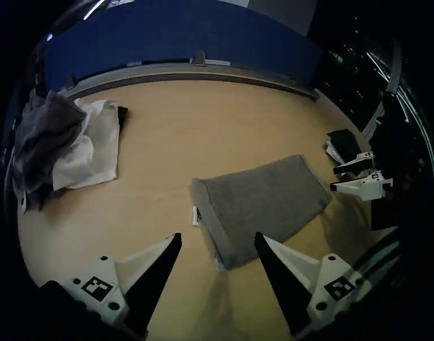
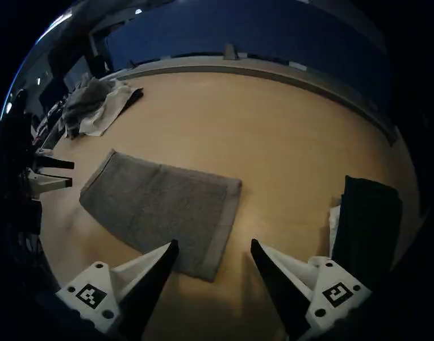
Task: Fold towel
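Note:
A grey towel (image 1: 262, 204) lies folded flat on the wooden table (image 1: 177, 136). My left gripper (image 1: 217, 250) hovers open just above its near folded edge, with nothing between the fingers. Farther off at the right edge of the left gripper view, the right gripper (image 1: 349, 176) appears open. In the right gripper view the same grey towel (image 2: 160, 204) lies ahead and left. My right gripper (image 2: 212, 254) is open beside the towel's near corner. The left gripper (image 2: 52, 173) shows open at the far left.
A heap of grey and white cloths (image 1: 69, 145) sits at the table's far left corner, also seen as a pile (image 2: 97, 102) in the right gripper view. A folded dark cloth (image 2: 367, 221) lies over something white at the right. A blue partition (image 1: 183, 34) backs the table.

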